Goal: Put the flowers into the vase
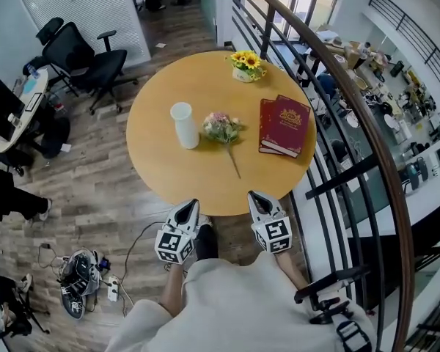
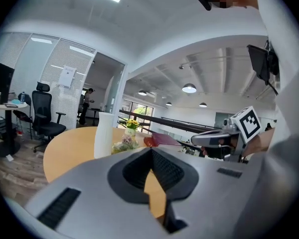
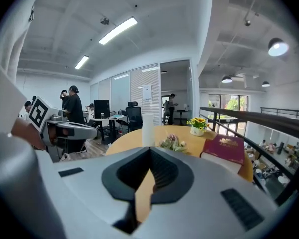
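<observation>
The flowers [image 1: 221, 127] are a small bunch of pale pink and whitish blooms with green leaves. One thin stem trails from them toward the near edge. They lie flat on the round wooden tabletop [image 1: 161, 163], about at its middle, with the heads at the far end of the stem. They are just to the right of the vase [image 1: 184, 125], close beside it, though I cannot tell whether the leaves brush its side.

The vase is a plain white cylinder standing upright with its mouth open to the ceiling. From above its inside shows only white, and the bunch lies outside it. At the far edge of the tabletop a small pale pot [image 1: 243, 75] holds yellow sunflowers with green leaves. To the right of the flowers, well apart from the vase, lies a stack of dark red books [image 1: 284, 125] with a gold emblem on the top cover.

The left hand-held gripper [image 1: 189, 205] and the right hand-held gripper [image 1: 258, 196] are side by side at the near edge of the tabletop. Both point across it toward the vase and flowers. Each has its jaws closed together, tips meeting, with nothing between them. Neither touches the flowers or the vase.
</observation>
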